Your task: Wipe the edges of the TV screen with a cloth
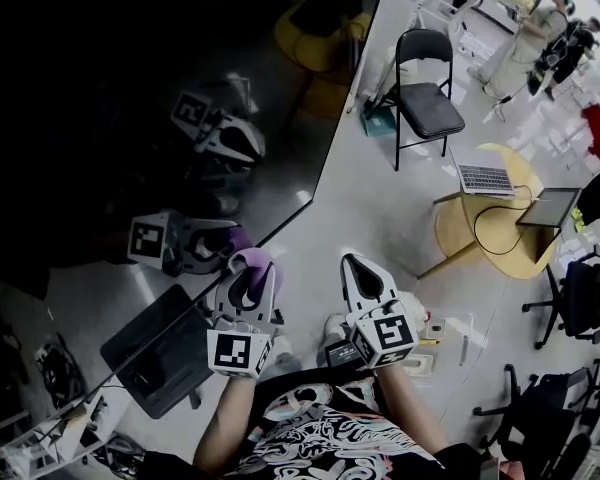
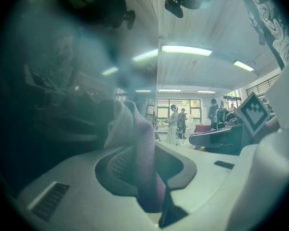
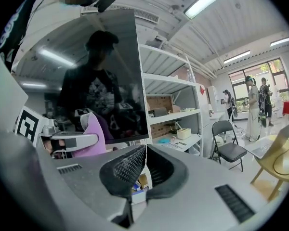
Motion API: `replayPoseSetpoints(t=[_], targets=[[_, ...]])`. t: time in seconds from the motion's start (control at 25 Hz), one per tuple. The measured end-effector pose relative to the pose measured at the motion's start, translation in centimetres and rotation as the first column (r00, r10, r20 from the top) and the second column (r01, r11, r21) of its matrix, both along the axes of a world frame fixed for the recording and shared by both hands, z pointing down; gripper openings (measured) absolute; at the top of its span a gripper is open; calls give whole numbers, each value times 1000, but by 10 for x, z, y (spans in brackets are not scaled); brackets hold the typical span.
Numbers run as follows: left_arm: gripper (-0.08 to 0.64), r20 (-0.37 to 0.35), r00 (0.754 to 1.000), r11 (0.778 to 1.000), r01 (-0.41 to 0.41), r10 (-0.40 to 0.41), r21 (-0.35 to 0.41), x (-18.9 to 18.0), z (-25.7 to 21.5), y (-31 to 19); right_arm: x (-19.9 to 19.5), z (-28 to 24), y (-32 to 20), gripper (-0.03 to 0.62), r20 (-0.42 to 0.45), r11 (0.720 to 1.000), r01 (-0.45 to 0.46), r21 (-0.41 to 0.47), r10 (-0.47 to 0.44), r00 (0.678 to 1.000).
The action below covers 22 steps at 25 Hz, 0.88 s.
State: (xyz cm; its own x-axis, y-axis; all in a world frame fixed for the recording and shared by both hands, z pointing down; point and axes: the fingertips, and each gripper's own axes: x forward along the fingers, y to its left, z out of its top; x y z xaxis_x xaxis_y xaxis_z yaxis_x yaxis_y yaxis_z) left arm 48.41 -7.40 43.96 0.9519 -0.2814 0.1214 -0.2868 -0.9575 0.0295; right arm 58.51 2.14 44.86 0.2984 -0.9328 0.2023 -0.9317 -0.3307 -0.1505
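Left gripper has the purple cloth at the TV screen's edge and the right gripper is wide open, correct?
No, the right gripper is shut, fingers together on nothing, as the right gripper view shows. The left gripper does hold the purple cloth at the TV screen's edge.

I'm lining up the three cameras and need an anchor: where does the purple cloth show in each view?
Head view: purple cloth low centre, pinched by the left gripper at the TV screen edge.
Left gripper view: cloth dead centre, clamped.
Right gripper view: cloth left of centre, against the screen.
Shared landmark: the dark TV screen, on the left in every view.
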Motion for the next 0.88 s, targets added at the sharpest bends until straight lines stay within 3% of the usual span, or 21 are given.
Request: replayPoseSetpoints(t=[0.32,0.88], targets=[[104,14,1000,1000,-2,1,13,46,-11,19,46,-10,11,29,6,1000,18,17,-18,1000],[104,23,1000,1000,-21,21,13,60,-3,2,56,3,-12,29,16,1000,28,-2,-28,999]])
